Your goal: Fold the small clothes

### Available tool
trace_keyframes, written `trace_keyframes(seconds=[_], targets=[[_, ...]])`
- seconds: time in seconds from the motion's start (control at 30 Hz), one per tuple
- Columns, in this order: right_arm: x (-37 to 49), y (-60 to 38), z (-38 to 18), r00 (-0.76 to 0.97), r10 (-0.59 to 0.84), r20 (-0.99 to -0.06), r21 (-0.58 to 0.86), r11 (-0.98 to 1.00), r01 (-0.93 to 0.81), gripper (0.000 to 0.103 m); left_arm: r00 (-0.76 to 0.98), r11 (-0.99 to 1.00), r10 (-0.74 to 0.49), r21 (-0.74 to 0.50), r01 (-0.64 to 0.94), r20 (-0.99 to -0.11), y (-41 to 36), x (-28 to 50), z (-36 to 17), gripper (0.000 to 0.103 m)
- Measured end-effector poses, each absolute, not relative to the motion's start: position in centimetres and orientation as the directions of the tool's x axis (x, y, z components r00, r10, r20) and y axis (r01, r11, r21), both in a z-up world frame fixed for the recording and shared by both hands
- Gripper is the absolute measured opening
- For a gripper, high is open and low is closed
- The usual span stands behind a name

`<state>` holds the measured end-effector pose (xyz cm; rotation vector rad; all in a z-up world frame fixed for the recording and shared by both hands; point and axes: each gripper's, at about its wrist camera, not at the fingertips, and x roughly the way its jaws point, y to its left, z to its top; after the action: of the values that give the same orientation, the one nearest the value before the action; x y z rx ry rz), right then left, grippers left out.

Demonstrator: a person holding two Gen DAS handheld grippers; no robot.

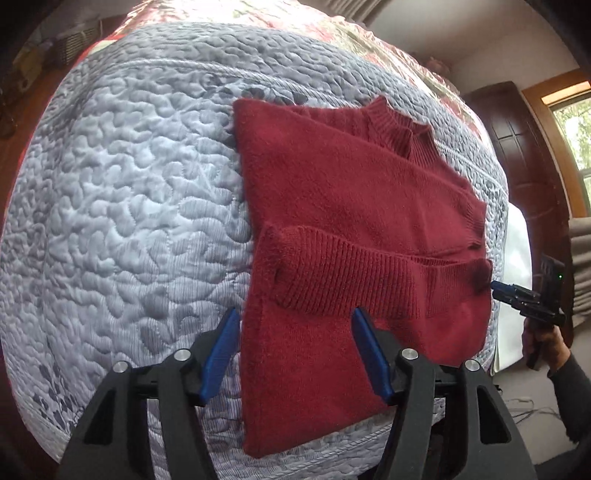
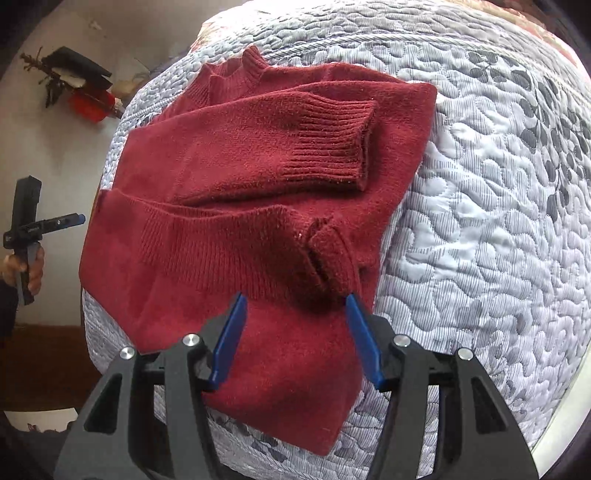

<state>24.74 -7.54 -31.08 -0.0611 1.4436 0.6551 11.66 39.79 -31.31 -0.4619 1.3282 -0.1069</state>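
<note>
1. Quilted grey-blue bedspread [image 1: 122, 192] with a stitched pebble pattern covers the bed; a red floral blanket [image 1: 295, 26] lies at its far end.
2. Dark red knit sweater [image 1: 340, 206] lies flat near the bed's edge, both sleeves folded across the body, ribbed collar pointing away.
3. Left gripper [image 1: 293, 325] hovers over the sweater's hem, blue fingers spread wide, holding nothing.
4. Right gripper [image 2: 295, 310] likewise stands wide open and empty above the hem.
5. Dark wooden door [image 1: 517, 155] and a window [image 1: 576, 122] stand beyond the bed.
</note>
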Motion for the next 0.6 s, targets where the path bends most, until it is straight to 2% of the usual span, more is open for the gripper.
trace_keyframes(seconds=[0.23, 0.33, 0.37, 0.57, 0.6], targets=[[26.0, -6.1, -31.5, -0.013, 0.365, -0.931, 0.33, 0.823, -0.462, 0.058, 0.191, 0.933, -0.302, -0.33, -0.142, -0.934, 38.9, 13.9, -33.7, 0.063], [26.5, -5.4, -31.8, -0.002, 0.35, -0.937, 0.309, 0.824, -0.475, 0.062, 0.192, 0.94, -0.295, -0.32, -0.116, -0.936, 38.4, 14.0, -33.6, 0.063], [26.6, -5.2, -32.0, -0.001, 0.344, -0.939, 0.303, 0.824, -0.478, 0.062, 0.195, 0.945, -0.286, -0.309, -0.103, -0.938, 38.1, 14.0, -33.5, 0.059], [26.5, -5.0, -32.3, 0.006, 0.344, -0.939, 0.299, 0.824, -0.481, 0.064, 0.193, 0.958, -0.261, -0.278, -0.066, -0.946, 37.4, 13.5, -33.5, 0.016], [26.5, -5.0, -32.4, 0.007, 0.345, -0.939, 0.3, 0.824, -0.48, 0.064, 0.194, 0.961, -0.254, -0.27, -0.062, -0.947, 37.3, 13.4, -33.5, 0.014]])
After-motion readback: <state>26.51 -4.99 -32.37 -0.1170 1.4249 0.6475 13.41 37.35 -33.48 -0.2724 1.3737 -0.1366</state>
